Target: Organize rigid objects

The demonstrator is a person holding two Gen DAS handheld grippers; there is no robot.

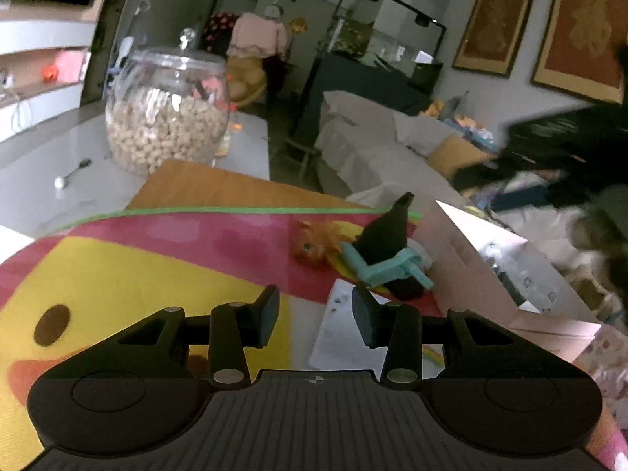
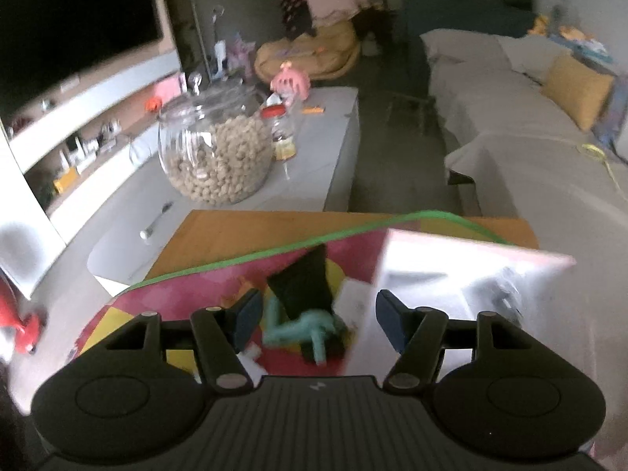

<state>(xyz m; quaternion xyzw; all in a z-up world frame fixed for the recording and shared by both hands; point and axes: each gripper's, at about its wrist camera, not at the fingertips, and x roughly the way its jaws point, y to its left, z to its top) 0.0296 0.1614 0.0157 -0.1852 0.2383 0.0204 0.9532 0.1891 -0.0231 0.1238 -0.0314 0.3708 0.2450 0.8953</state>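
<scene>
A black cone-shaped toy with a teal plastic piece lies on a pink and yellow play mat, next to an orange toy figure. My left gripper is open and empty, just short of these toys. In the right wrist view the black toy and the teal piece lie between the fingers of my open right gripper. A pale pink box stands open to the right of the toys; it also shows in the right wrist view.
A glass jar of cereal and a spoon sit on a grey table beyond the mat. A wooden board lies under the mat. A white paper lies near my left gripper. A covered sofa stands at the right.
</scene>
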